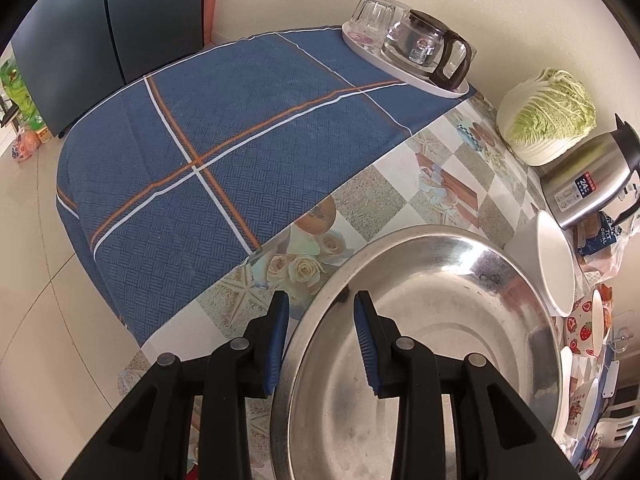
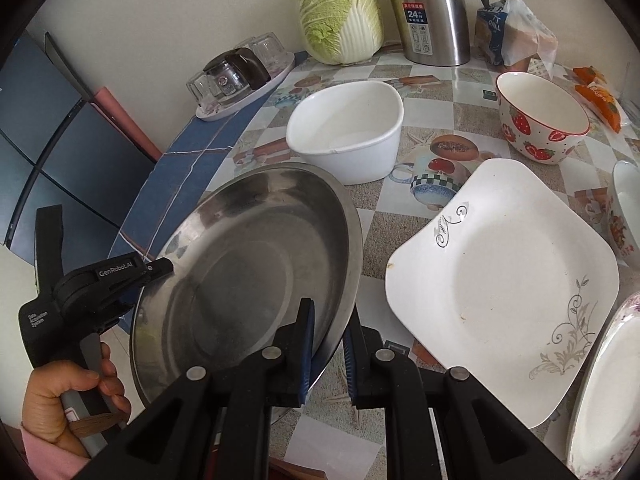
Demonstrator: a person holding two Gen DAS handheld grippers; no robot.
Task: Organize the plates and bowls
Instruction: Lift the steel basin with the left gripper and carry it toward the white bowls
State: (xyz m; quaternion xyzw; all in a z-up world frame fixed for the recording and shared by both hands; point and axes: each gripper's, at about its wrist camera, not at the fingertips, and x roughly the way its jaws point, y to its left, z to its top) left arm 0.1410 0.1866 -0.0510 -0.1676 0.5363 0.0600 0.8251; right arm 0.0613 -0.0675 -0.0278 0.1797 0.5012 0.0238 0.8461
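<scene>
place: home kitchen | evidence: napa cabbage [image 2: 340, 12], steel thermos jug [image 2: 434, 12], glass coffee pot [image 1: 430, 46], bagged bread [image 2: 512, 36], patterned oilcloth surface [image 2: 460, 92], tiled floor [image 1: 36, 240]

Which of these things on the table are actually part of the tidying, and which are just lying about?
Part of the job: round steel plate, white oval bowl, strawberry-patterned bowl, square white plate.

Lying about: napa cabbage, steel thermos jug, glass coffee pot, bagged bread.

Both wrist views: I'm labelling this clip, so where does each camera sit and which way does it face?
Left wrist: on the left gripper, looking down over the steel basin rim toward the blue cloth; own fingers straddle the rim.
Right wrist: on the right gripper, shut on the basin's rim, facing the square plate; a hand shows.
Shared: basin, cabbage.
</scene>
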